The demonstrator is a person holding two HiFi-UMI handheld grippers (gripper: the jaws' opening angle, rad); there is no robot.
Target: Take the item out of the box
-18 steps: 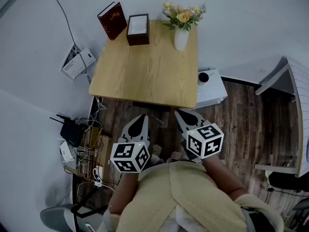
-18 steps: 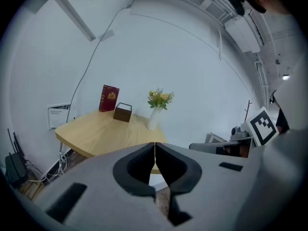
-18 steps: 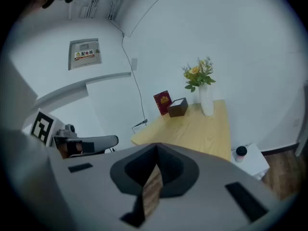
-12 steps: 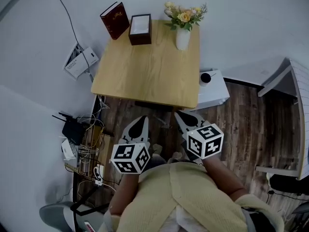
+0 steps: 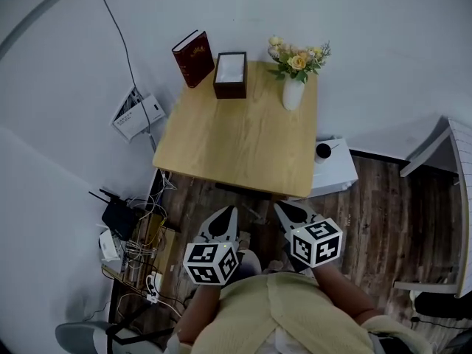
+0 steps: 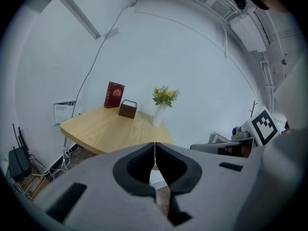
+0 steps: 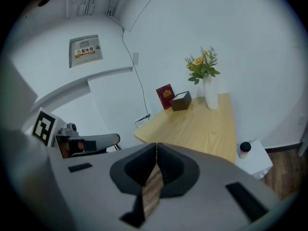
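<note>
Light was soft, even and a bit cool, no glare on the table (image 5: 243, 135) out ahead of the left gripper (image 5: 229, 212) and right gripper (image 5: 279, 207). Both gripper views were heavy fisheye, black corners, walls (image 6: 192, 57) bowed. Jaws up close were blurry; floor (image 5: 383, 198) below them was dim.

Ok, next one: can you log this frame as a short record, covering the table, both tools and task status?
table: wooden, holds three things along its far edge
box: dark, open-topped, between book and vase of flowers
item: something white inside the box
left tool: shut, empty, over the floor short of the table
right tool: shut, empty, beside the left tool
status: not started; neither tool is near the box
</note>
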